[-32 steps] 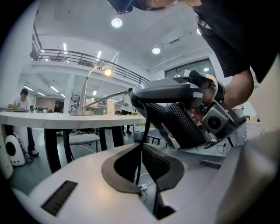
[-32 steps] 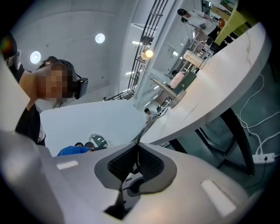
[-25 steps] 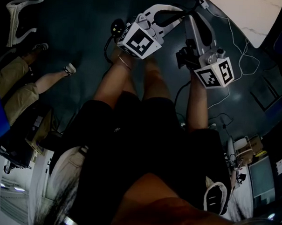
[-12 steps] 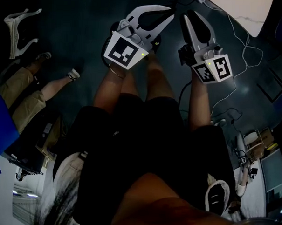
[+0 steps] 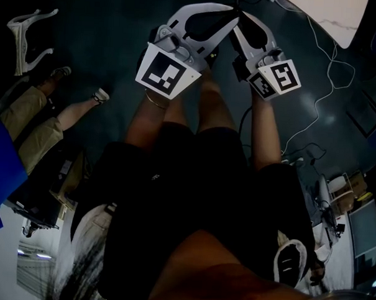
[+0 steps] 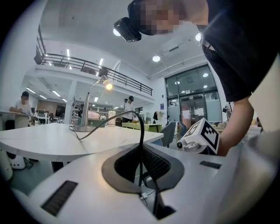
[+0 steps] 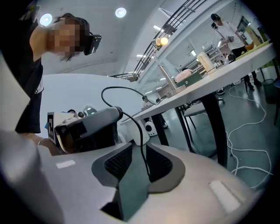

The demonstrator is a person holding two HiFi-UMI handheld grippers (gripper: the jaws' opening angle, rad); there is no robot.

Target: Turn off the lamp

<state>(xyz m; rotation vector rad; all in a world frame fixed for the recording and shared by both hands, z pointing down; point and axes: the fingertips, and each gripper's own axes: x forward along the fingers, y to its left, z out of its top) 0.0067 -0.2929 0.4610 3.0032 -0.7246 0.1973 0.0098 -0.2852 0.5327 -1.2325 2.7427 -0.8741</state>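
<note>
The desk lamp [image 6: 87, 109] stands lit on the white table [image 6: 43, 140]; its glowing head [image 7: 162, 41] also shows in the right gripper view. Its black cable [image 6: 140, 127] arcs off the table and drops into my left gripper [image 6: 142, 151], whose jaws are shut around it. From there the cable [image 7: 142, 135] runs on through the narrow gap of my right gripper [image 7: 138, 146], whose pads stand slightly apart and do not press it. In the head view both grippers, left [image 5: 233, 16] and right [image 5: 241, 19], are held tip to tip above the dark floor, beside the table corner [image 5: 331, 16].
White cables [image 5: 328, 78] trail over the floor under the table. A seated person's legs [image 5: 40, 109] are at the left, near a white chair base [image 5: 25, 27]. People [image 6: 19, 103] sit and stand at other tables far behind the lamp. A grey chair [image 6: 168, 131] is beyond the table.
In the head view the two grippers have drawn together until their tips almost meet. The right gripper's marker cube has rolled and dropped a little; the left gripper has shifted left.
</note>
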